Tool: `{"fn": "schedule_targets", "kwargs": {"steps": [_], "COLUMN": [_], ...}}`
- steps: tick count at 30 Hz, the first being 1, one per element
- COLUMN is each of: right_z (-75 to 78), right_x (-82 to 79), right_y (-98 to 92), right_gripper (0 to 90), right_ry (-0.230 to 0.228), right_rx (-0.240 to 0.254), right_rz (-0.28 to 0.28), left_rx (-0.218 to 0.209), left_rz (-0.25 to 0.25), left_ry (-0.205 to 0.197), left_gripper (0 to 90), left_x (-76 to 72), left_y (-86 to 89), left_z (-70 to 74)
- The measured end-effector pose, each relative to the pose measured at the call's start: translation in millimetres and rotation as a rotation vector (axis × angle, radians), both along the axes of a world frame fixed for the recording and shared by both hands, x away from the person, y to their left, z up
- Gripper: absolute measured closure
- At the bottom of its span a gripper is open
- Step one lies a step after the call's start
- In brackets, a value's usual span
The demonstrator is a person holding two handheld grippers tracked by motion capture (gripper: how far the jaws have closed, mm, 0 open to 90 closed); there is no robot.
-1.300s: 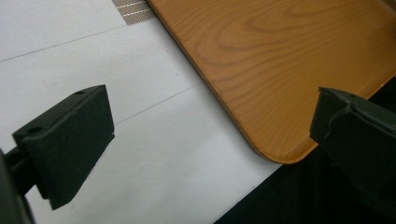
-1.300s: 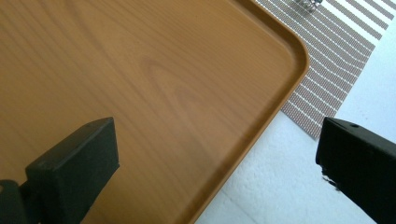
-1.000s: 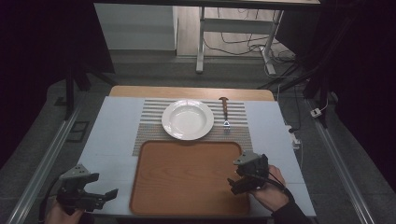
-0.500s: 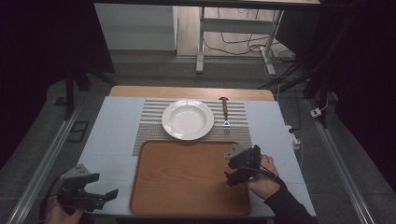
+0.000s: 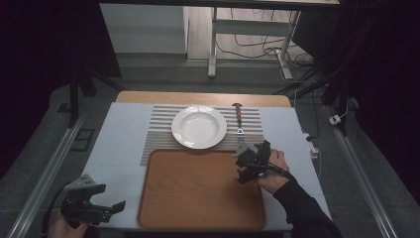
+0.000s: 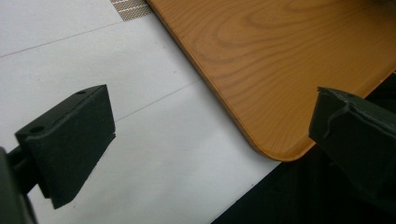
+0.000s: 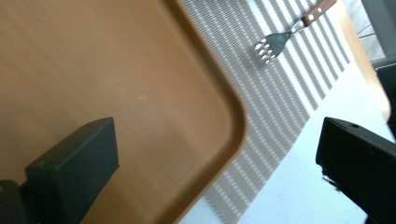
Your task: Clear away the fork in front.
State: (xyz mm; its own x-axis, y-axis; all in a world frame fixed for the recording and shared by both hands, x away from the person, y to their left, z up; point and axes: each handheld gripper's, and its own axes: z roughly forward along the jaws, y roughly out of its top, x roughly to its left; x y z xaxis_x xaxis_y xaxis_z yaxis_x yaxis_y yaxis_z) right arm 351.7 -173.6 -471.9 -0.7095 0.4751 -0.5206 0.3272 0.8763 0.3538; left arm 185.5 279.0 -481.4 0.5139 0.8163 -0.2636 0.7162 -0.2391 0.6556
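Fork [image 5: 239, 125] on striped placemat [image 5: 163, 136] just beyond right tongs [image 5: 246, 163], released over wooden tray [image 5: 198, 198] corner; left tongs [image 5: 106, 210] released, beside tray.

The tray [image 5: 198, 193] is warm orange-brown with a wood grain. The placemat [image 5: 158, 136] has grey and white stripes. The plate [image 5: 199, 127] is plain white. The fork [image 7: 273, 44] is silver with a brown handle. Both grippers, left [image 5: 111, 208] and right [image 5: 243, 159], are black.
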Motion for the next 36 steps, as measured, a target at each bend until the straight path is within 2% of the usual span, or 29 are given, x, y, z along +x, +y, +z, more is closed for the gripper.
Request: {"fn": "schedule_targets", "kwargs": {"steps": [3,6,11,14,17,18,19,20,22,23,25,26,27,28,33,34,35,36], "right_z": [0.5,2.8,4.0,2.0,0.2,0.1,-1.5,-2.8,-4.9,-5.9,-6.6,-8.5,-8.5,-10.7,-16.2,-20.3,-20.3,-26.2], "right_x": [7.5,21.6,34.3,47.2,53.5,57.3,59.9,66.5,68.9,75.1,77.9,83.1,83.1,87.8,96.7,100.4,100.4,103.2], "right_y": [0.3,0.7,1.1,1.8,3.4,3.7,5.5,7.9,10.1,12.9,14.6,17.9,17.9,21.4,28.1,31.2,31.2,33.5], "right_gripper": [0.0,0.0,0.0,0.0,0.0,0.0,0.0,0.0,0.0,0.0,0.0,0.9,0.9,2.7,7.5,10.7,10.7,14.4], "right_ry": [-0.010,-0.024,-0.030,-0.047,-0.053,-0.053,-0.057,-0.065,-0.071,-0.077,-0.080,-0.094,-0.094,-0.109,-0.114,-0.109,-0.109,-0.103], "right_rx": [-0.019,-0.050,-0.064,-0.105,-0.118,-0.136,-0.131,-0.166,-0.162,-0.209,-0.226,-0.255,-0.255,-0.285,-0.332,-0.352,-0.352,-0.362], "right_rz": [-0.001,-0.005,-0.013,-0.013,-0.016,-0.004,-0.009,0.005,0.002,0.025,0.034,0.060,0.060,0.079,0.108,0.119,0.119,0.128], "left_rx": [-0.001,-0.006,-0.003,-0.002,-0.005,-0.006,-0.006,-0.006,-0.006,-0.006,-0.007,-0.008,-0.007,-0.008,-0.011,-0.010,-0.010,-0.011], "left_rz": [0.001,0.001,-0.002,-0.003,-0.002,-0.002,-0.003,-0.003,-0.003,-0.002,-0.004,-0.004,-0.004,-0.004,-0.005,-0.006,-0.006,-0.006], "left_ry": [0.001,0.002,0.005,0.005,0.006,0.007,0.007,0.007,0.006,0.007,0.006,0.007,0.007,0.007,0.006,0.006,0.006,0.007], "left_gripper": [0.2,0.2,0.2,0.2,0.2,0.2,0.2,0.2,0.2,0.2,0.2,0.2,0.2,0.2,0.2,0.2,0.2,0.2], "left_x": [0.1,0.1,0.4,0.5,0.6,0.7,0.7,0.7,0.7,0.7,0.5,0.6,0.7,0.7,0.6,0.5,0.5,0.5], "left_y": [0.2,0.6,0.3,0.3,0.7,0.7,0.7,0.6,0.7,0.7,0.7,0.7,0.8,0.9,0.9,1.1,1.1,1.3], "left_z": [-0.1,-0.2,-0.2,-0.2,-0.3,-0.3,-0.3,-0.3,-0.3,-0.3,-0.3,-0.4,-0.4,-0.4,-0.4,-0.3,-0.4,-0.4]}}
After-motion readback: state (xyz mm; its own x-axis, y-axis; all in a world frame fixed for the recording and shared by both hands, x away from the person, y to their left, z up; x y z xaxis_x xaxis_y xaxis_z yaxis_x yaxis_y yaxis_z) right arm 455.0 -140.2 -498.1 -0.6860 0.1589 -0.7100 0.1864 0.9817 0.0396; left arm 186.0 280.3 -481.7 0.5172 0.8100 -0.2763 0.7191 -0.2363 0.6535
